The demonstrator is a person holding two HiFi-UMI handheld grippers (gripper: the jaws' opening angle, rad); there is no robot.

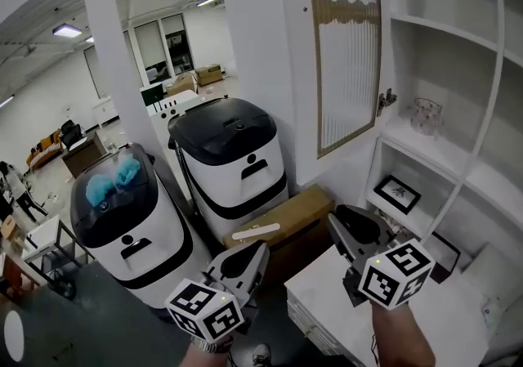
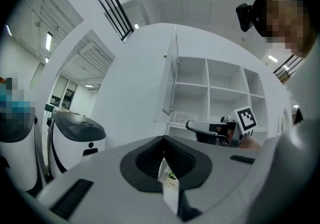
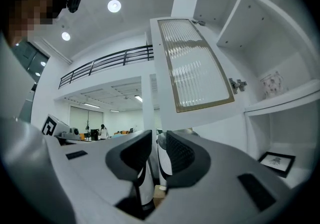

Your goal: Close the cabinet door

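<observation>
Below the cabinet door (image 1: 347,55), right gripper (image 3: 156,140) fingers (image 3: 182,157) gape; left gripper (image 2: 163,160) fingers (image 2: 146,162) pinch paper (image 2: 169,188).

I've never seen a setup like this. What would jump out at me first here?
The tall cabinet door with ribbed glass, swung wide open at the upper right beside white shelves. Below it to the left stand two black-and-white bin-shaped machines. At the bottom a person holds the left tool, shut on a small white slip, and the open right tool.
</observation>
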